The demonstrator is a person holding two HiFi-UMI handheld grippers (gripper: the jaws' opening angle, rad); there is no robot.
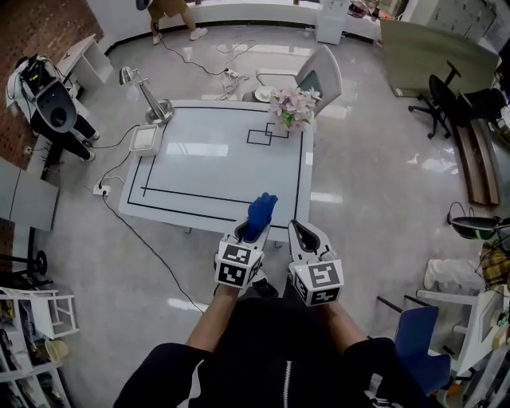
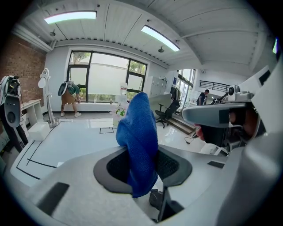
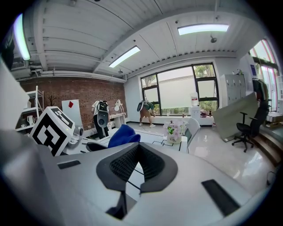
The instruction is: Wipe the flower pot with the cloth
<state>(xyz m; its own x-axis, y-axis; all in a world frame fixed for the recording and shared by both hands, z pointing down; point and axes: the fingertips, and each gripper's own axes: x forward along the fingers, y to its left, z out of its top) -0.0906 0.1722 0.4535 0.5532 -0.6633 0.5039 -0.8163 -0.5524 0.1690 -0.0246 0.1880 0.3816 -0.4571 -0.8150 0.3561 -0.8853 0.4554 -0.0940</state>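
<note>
A flower pot [image 1: 291, 107] with pink and white blooms stands at the far right corner of the white table [image 1: 207, 171]. It also shows small in the left gripper view [image 2: 118, 113] and in the right gripper view [image 3: 174, 131]. My left gripper [image 1: 253, 231] hovers over the table's near edge, shut on a blue cloth [image 1: 261, 212] that sticks up from between its jaws [image 2: 138, 137]. Beside it my right gripper [image 1: 304, 236] is shut with nothing in it [image 3: 137, 165]. The blue cloth [image 3: 121, 135] shows to its left there.
A desk lamp [image 1: 147, 96] and a white tray [image 1: 144, 139] sit at the table's far left. A grey chair [image 1: 319, 76] stands behind the pot. A person [image 1: 171, 12] bends by the far window. Cables trail over the floor on the left.
</note>
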